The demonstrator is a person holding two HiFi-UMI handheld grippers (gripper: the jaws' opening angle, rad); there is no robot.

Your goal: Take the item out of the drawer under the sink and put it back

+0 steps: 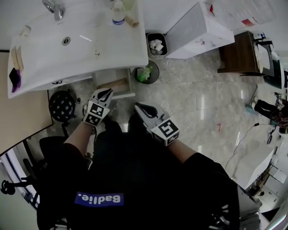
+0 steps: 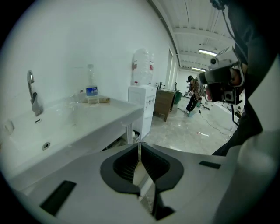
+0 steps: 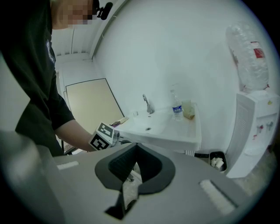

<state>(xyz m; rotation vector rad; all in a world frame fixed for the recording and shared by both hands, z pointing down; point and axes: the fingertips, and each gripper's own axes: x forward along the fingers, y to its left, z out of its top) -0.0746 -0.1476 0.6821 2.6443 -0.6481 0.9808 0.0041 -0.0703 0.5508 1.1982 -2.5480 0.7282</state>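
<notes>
A white sink fills the head view's upper left. Under its front edge shows a white frame with a tan panel; I cannot tell whether a drawer there stands open, and no item from it is visible. My left gripper hangs just in front of that frame, shut and empty. In the left gripper view the left gripper points past the sink's corner. My right gripper hovers lower right of the left one, shut with nothing held. From the right gripper view, the right gripper faces the sink.
On the sink stand a tap and a water bottle. Right of it are a small bin, a round bin with green waste and a white water dispenser. A black stool sits left of my left hand.
</notes>
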